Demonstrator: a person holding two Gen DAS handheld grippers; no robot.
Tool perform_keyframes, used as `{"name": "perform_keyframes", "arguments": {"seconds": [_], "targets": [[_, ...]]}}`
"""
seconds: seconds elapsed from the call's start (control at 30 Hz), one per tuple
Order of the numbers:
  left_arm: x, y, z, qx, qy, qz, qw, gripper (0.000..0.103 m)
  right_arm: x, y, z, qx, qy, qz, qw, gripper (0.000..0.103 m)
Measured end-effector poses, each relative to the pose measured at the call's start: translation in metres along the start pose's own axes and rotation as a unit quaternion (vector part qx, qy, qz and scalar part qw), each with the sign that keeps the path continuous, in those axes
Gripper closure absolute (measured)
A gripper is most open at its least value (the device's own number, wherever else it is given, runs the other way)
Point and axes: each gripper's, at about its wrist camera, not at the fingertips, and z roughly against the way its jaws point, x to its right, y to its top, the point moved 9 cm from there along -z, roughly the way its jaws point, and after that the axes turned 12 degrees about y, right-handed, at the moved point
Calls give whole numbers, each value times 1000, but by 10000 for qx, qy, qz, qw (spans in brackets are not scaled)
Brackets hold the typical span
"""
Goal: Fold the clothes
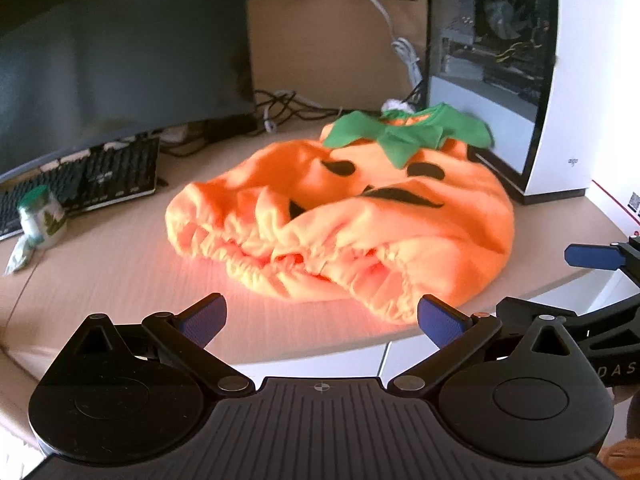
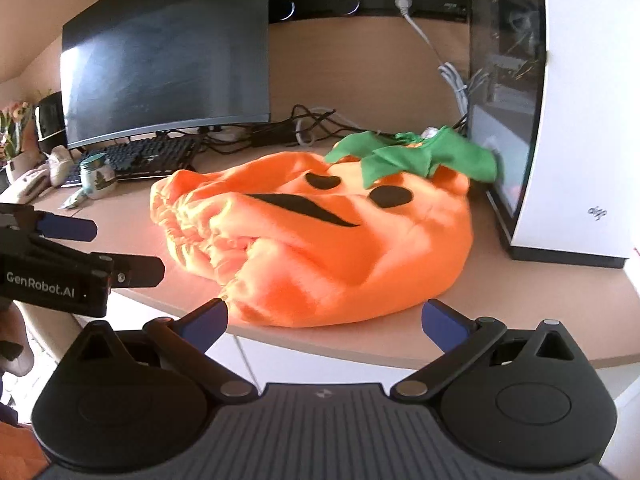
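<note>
Orange fleece pumpkin costume [image 1: 348, 216] with a green leaf collar lies crumpled on the pale wooden table [image 1: 100, 264], at twelve o'clock from both tools. Left tool [image 1: 322, 318] and right tool [image 2: 324, 318] hover at the near edge, each spread wide and holding nothing.

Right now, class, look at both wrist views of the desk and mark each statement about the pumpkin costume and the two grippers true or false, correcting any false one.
1. The pumpkin costume lies on the desk. True.
2. The left gripper is shut on the costume's hem. False: it is open and holds nothing.
3. The right gripper is open, short of the costume. True.
4. The green collar points toward the keyboard. False: it lies by the white computer case.
5. A small jar stands in front of the keyboard. True.
</note>
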Motion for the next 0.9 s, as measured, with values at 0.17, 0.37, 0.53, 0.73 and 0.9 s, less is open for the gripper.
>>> {"name": "perform_keyframes", "arguments": {"seconds": [0.17,0.37,0.53,0.73,0.9], "targets": [[-8,-7,6,-74,-169,399,9990,0,-15,-3,-4,-81,-53,83,9999,0],[-8,-8,2,-408,-152,301,9986,0,-16,-2,-3,-88,-31,86,9999,0],[-7,-6,4,-387,-197,270,9987,0,-3,1,3,19,27,-14,10000,0],[-7,-8,5,-394,-143,274,9987,0,0,3,8,133,-10,-91,9999,0],[-6,-9,5,-394,-133,254,9988,0,3,5,9,166,-24,-135,9998,0]]}}
